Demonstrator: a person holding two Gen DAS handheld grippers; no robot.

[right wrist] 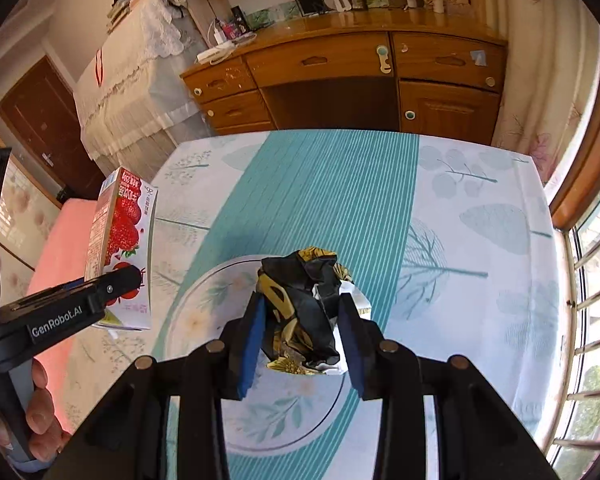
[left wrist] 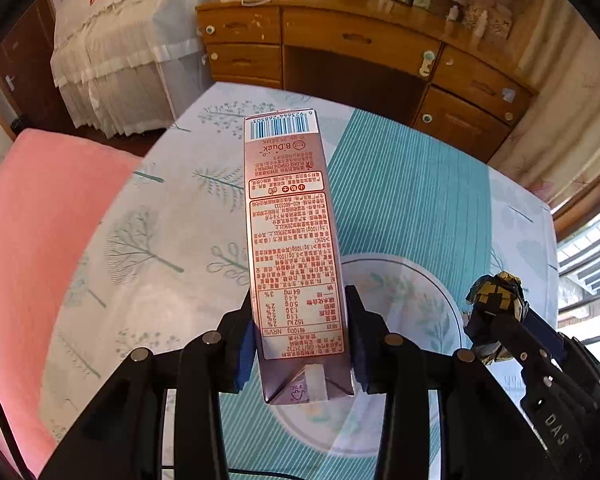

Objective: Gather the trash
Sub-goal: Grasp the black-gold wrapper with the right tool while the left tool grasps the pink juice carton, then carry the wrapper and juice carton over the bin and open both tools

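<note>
My left gripper (left wrist: 300, 316) is shut on a strawberry milk carton (left wrist: 290, 240), held lengthwise above the table; the carton also shows at the left of the right wrist view (right wrist: 120, 240). My right gripper (right wrist: 302, 320) is shut on a crumpled black-and-gold wrapper (right wrist: 304, 304), held above a clear glass plate (right wrist: 204, 280). The wrapper and right gripper also show at the right of the left wrist view (left wrist: 496, 300). The plate lies under both grippers (left wrist: 432, 280).
The table carries a white and teal leaf-print cloth (right wrist: 460, 208). A pink chair (left wrist: 32, 220) stands at the table's left. A wooden desk with drawers (right wrist: 340, 76) stands beyond the far edge. A window with bars (right wrist: 592, 280) is at the right.
</note>
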